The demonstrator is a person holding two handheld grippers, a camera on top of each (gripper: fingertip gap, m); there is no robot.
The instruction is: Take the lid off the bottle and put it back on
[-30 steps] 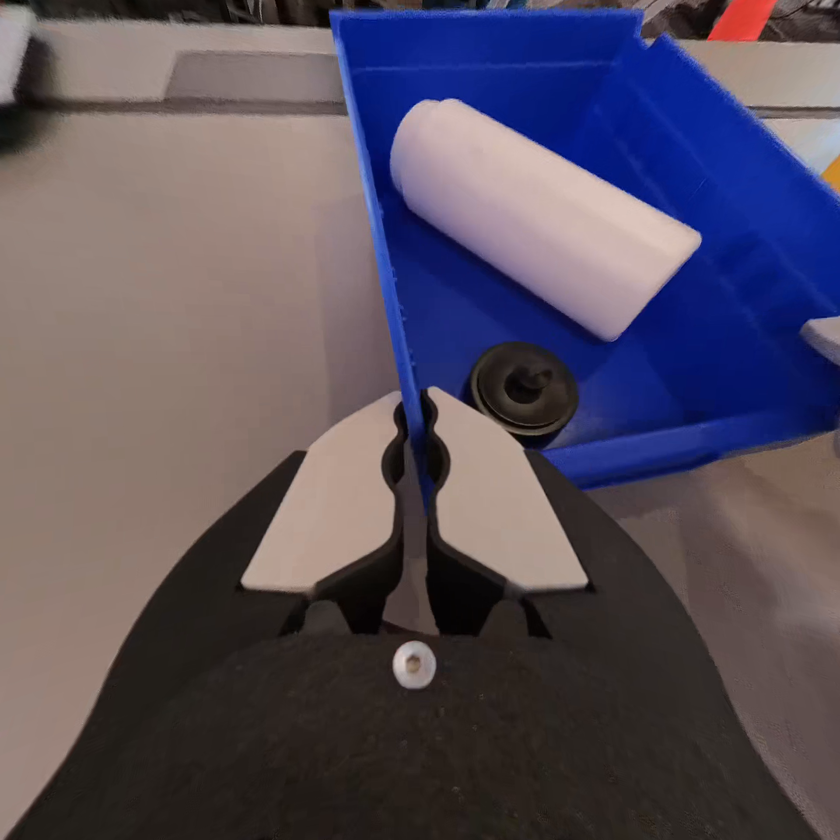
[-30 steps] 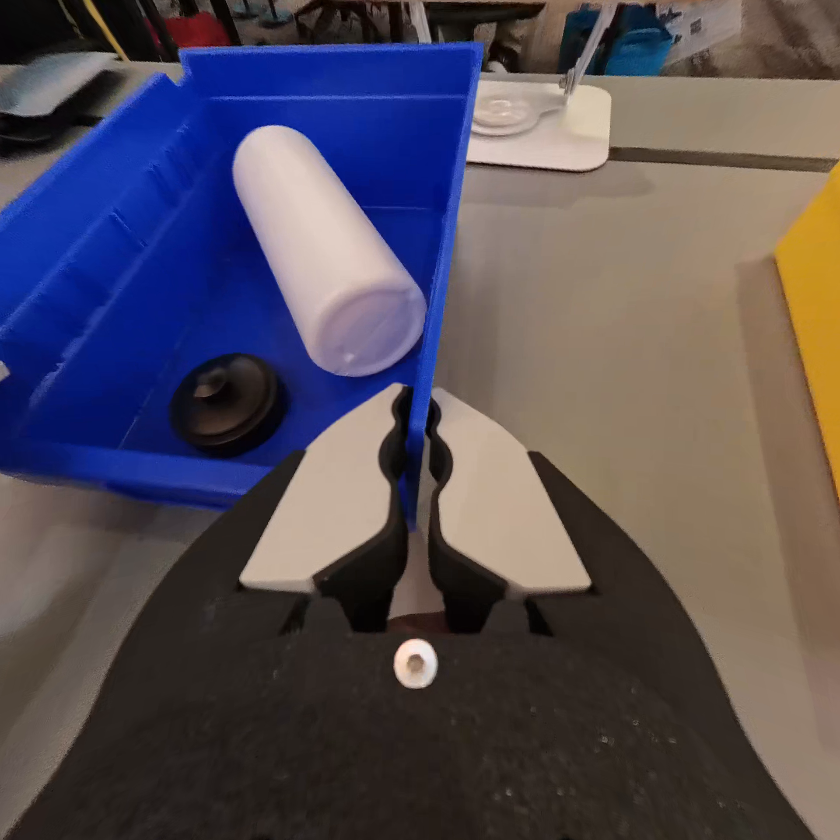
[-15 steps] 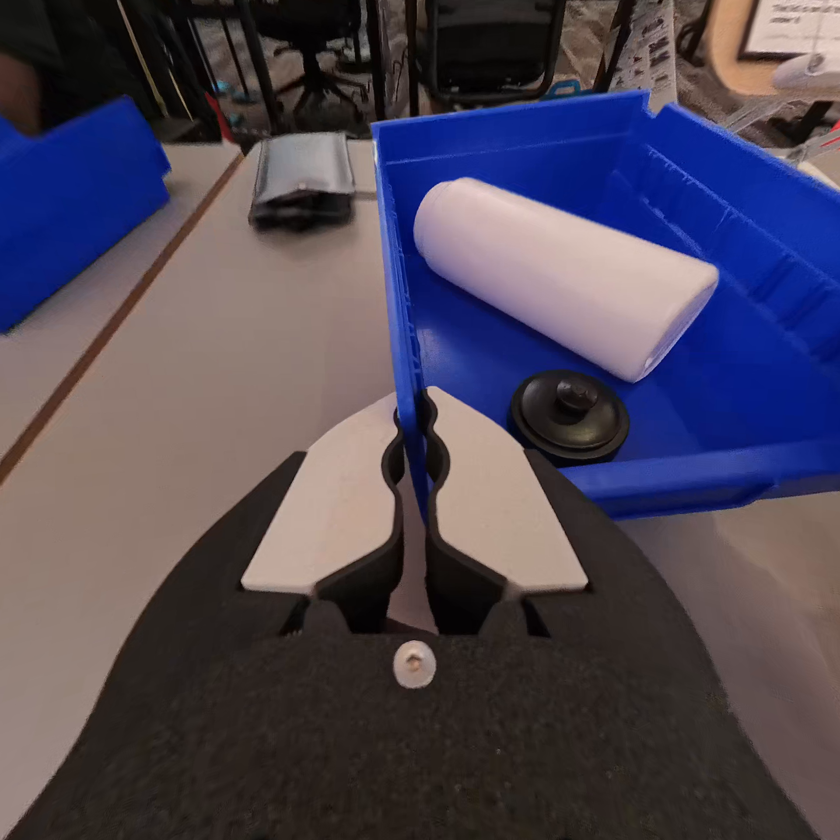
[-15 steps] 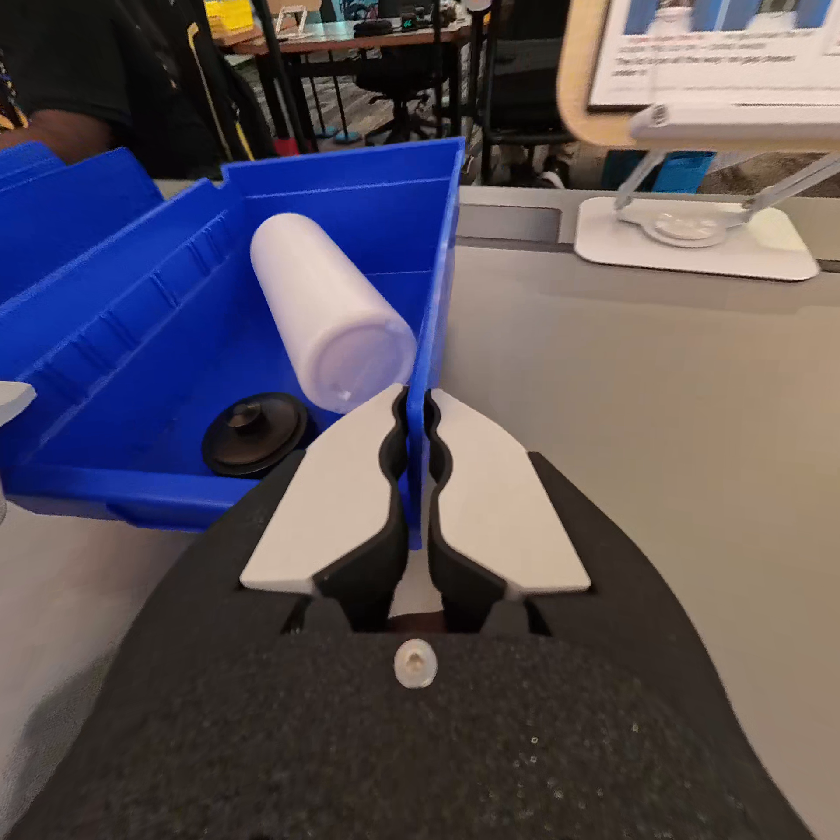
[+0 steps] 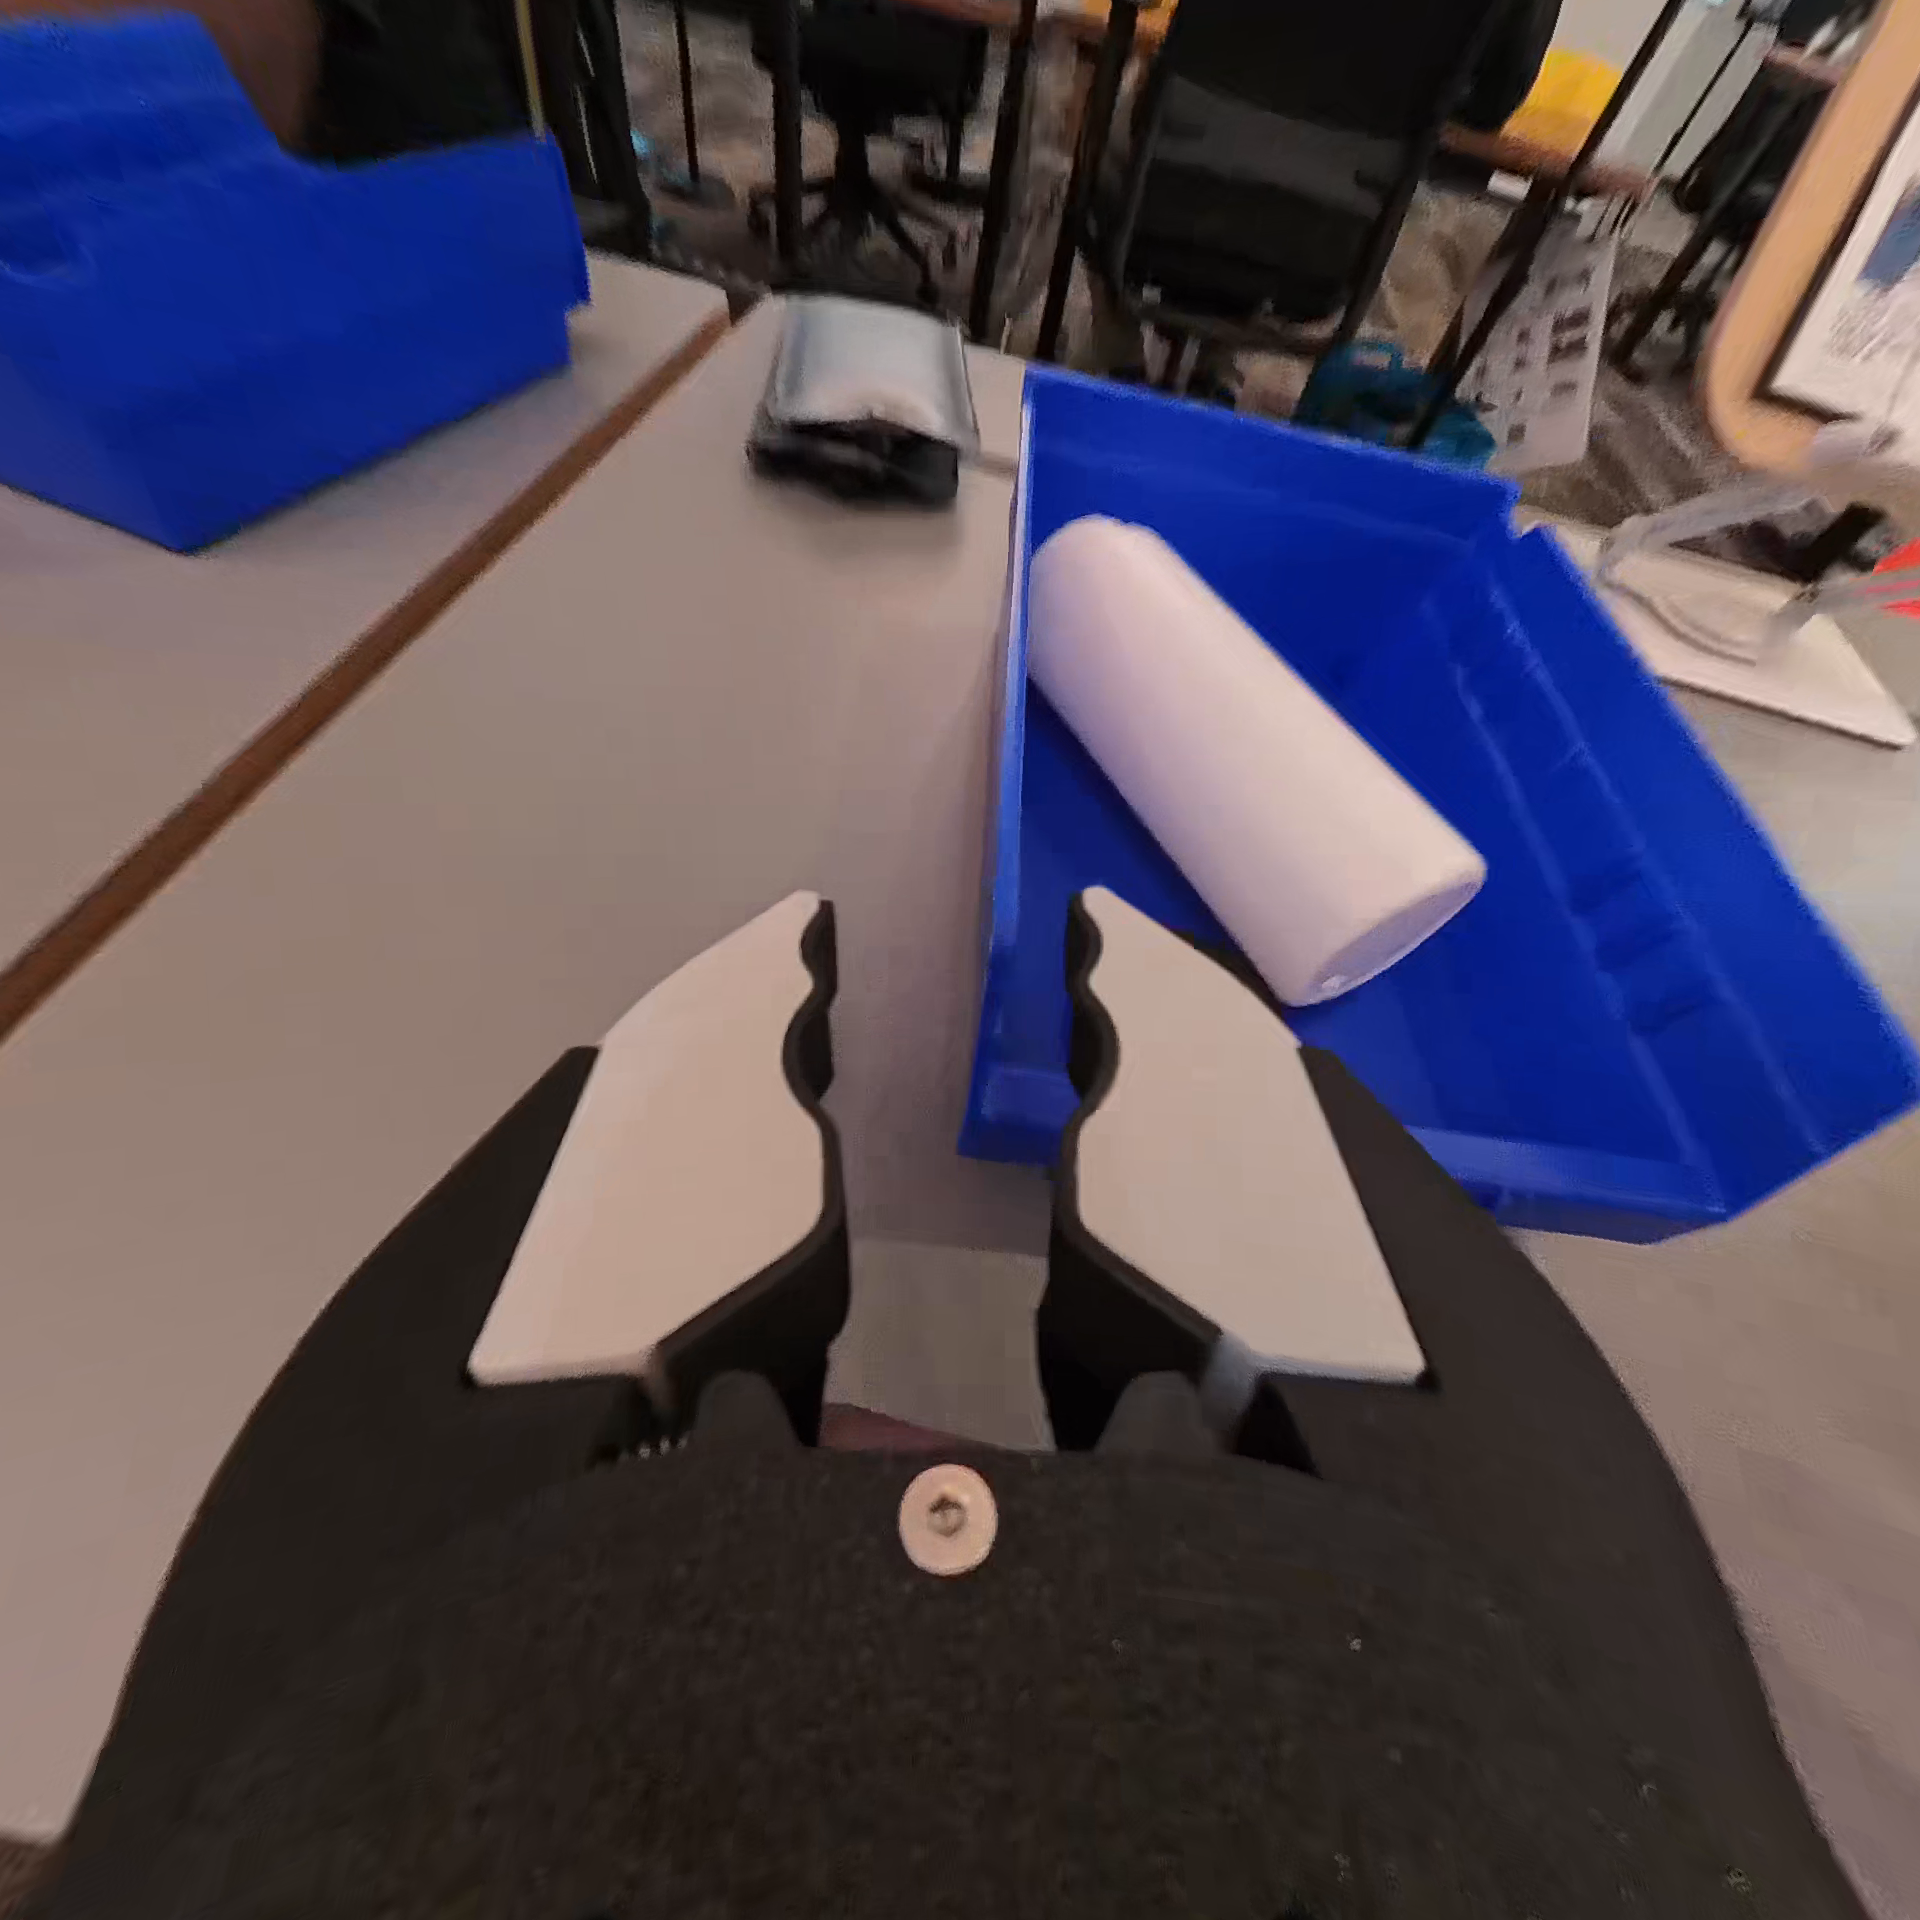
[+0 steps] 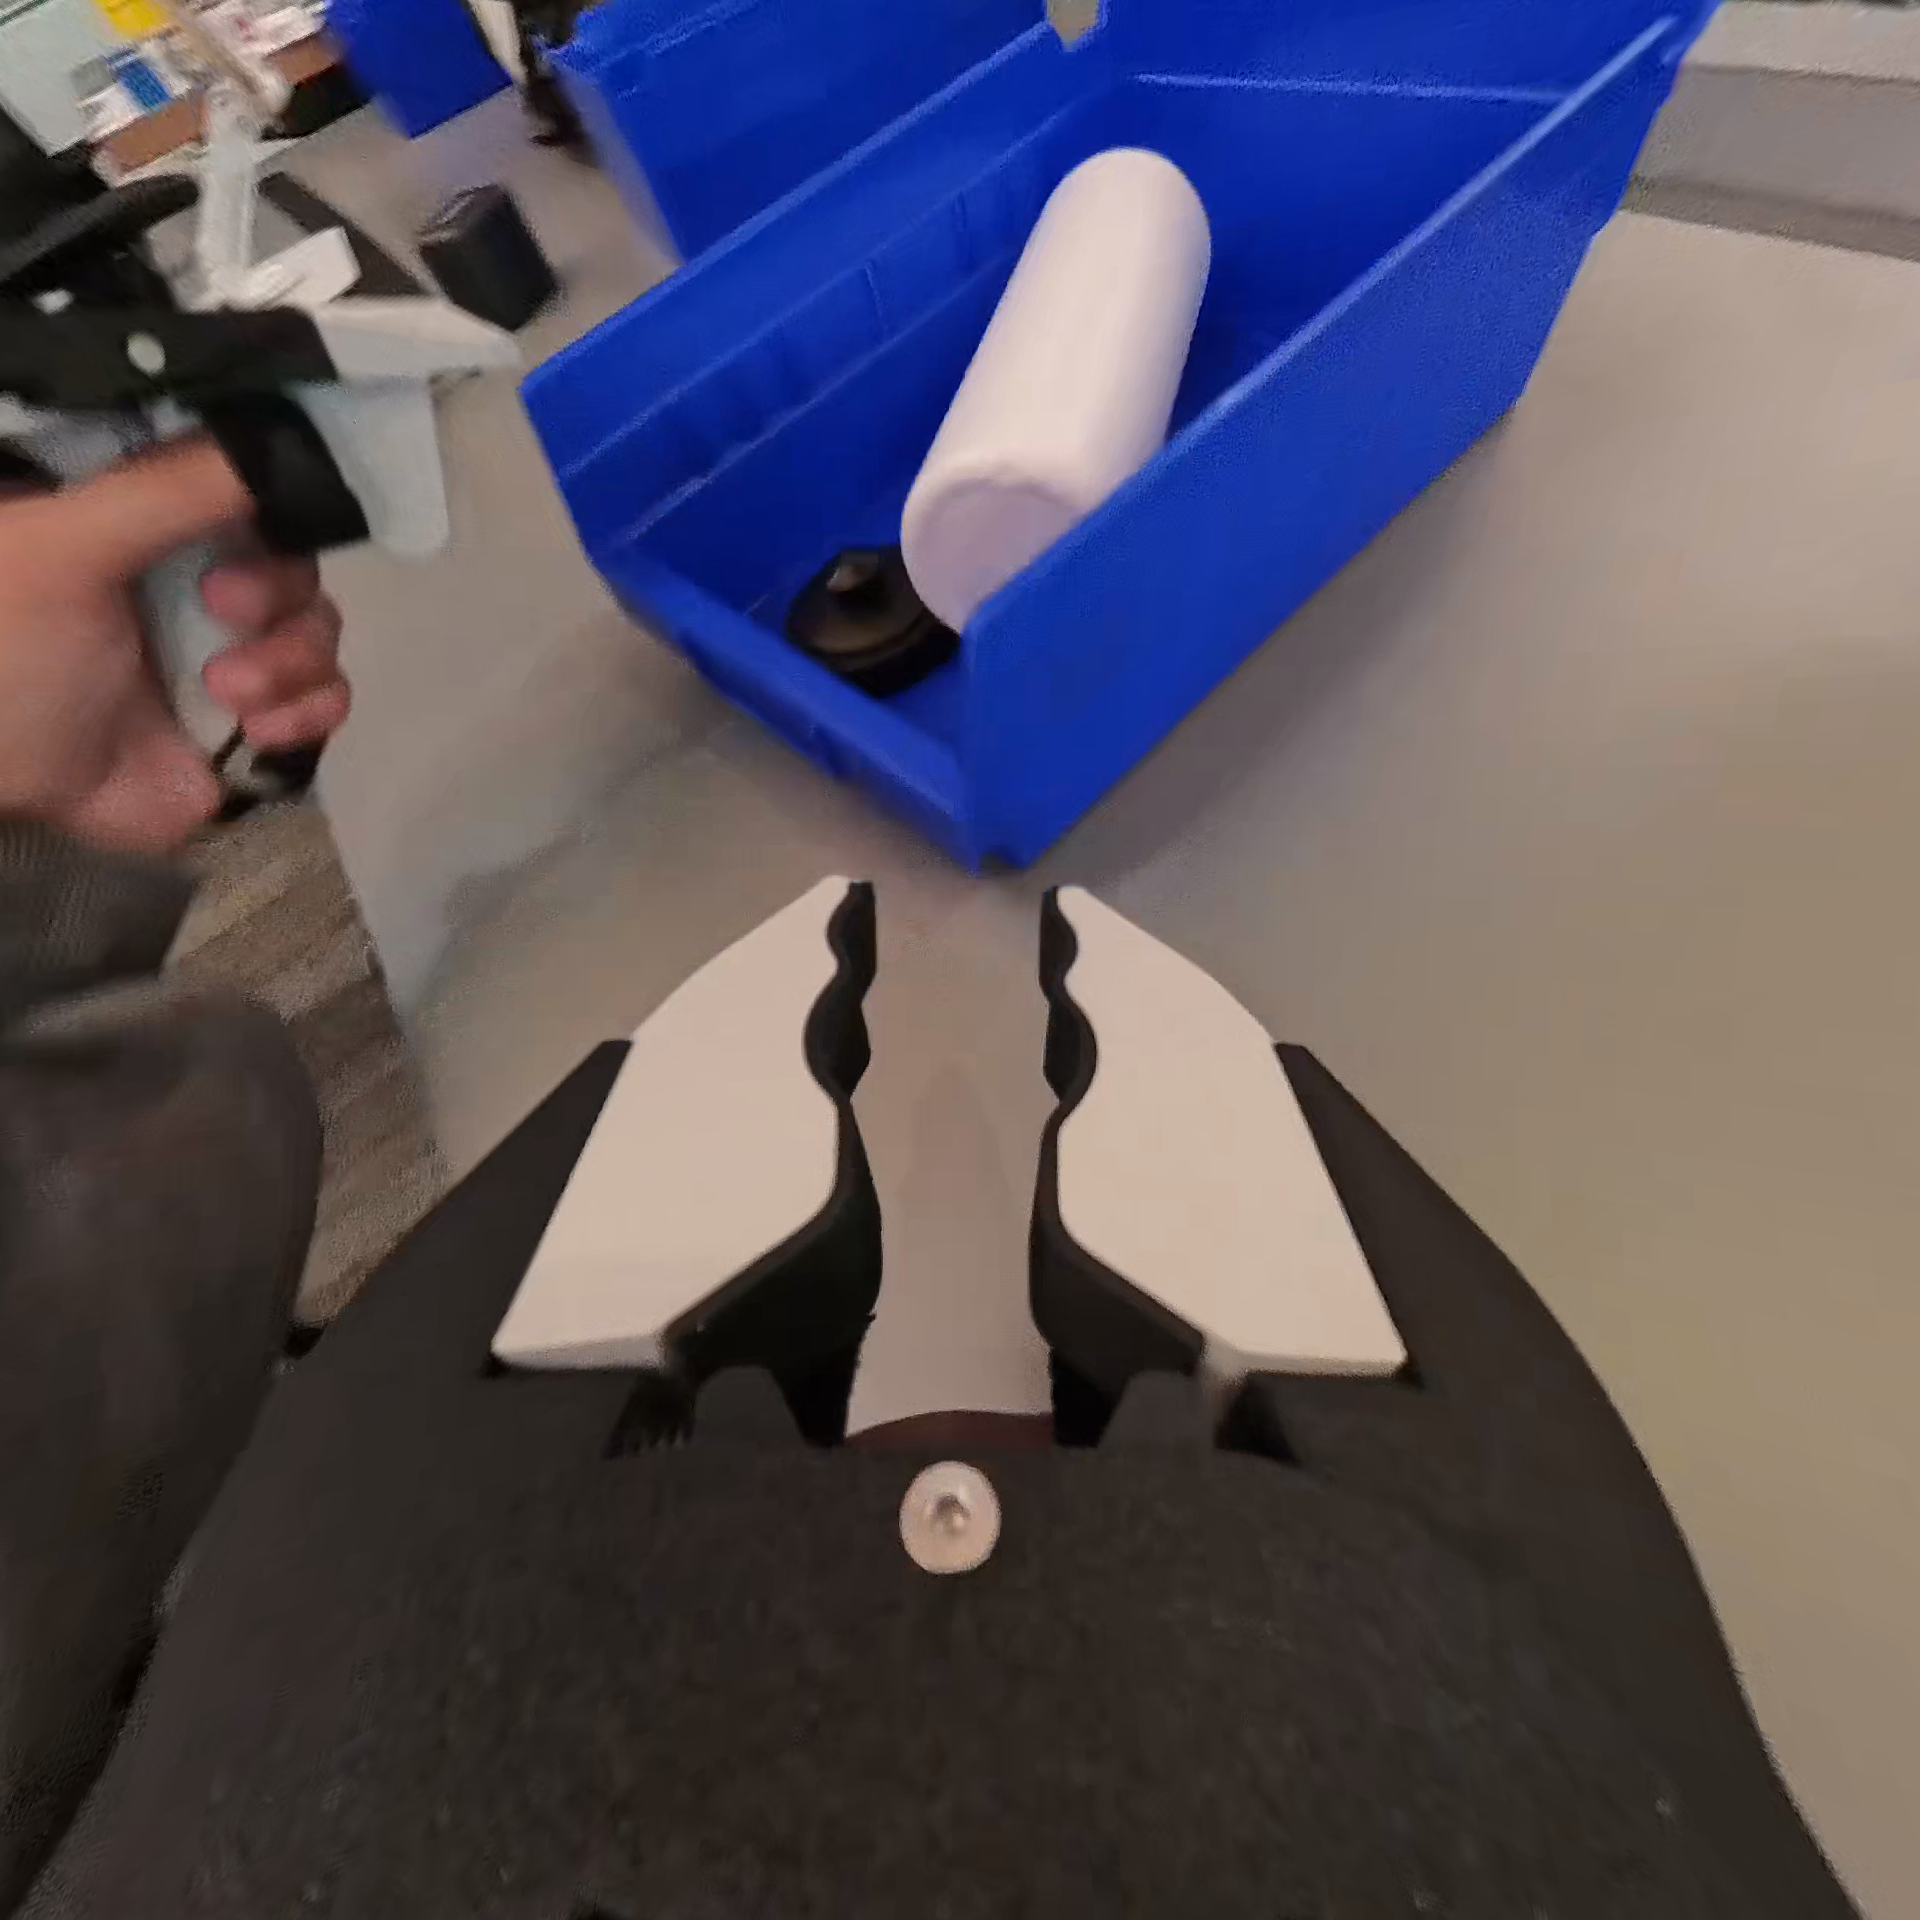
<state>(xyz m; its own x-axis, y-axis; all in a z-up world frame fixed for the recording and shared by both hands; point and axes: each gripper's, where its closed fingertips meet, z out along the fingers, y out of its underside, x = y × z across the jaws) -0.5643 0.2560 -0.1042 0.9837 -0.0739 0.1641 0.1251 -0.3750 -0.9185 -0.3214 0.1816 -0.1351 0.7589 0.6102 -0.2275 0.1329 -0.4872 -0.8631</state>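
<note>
A white bottle point(image 5: 1236, 748) lies on its side in a blue bin point(image 5: 1683, 935) on the grey table. It also shows in the right wrist view point(image 6: 1070, 374), in the same bin point(image 6: 1299, 416). A black lid point(image 6: 868, 629) lies in the bin's near corner beside the bottle's end; the left wrist view does not show it. My left gripper point(image 5: 948, 925) is open and empty, just off the bin's near left wall. My right gripper point(image 6: 956, 904) is open and empty, a little in front of the bin's near corner.
A second blue bin point(image 5: 239, 312) stands far left. A dark grey pouch point(image 5: 868, 405) lies behind the bin. A white stand base point(image 5: 1756, 644) sits at the right. A hand holding the other gripper point(image 6: 156, 623) shows at the left. Chairs stand beyond the table.
Both grippers have let go of the bin's side walls and opened. Both have drawn back from the bin, which now rests on the table.
</note>
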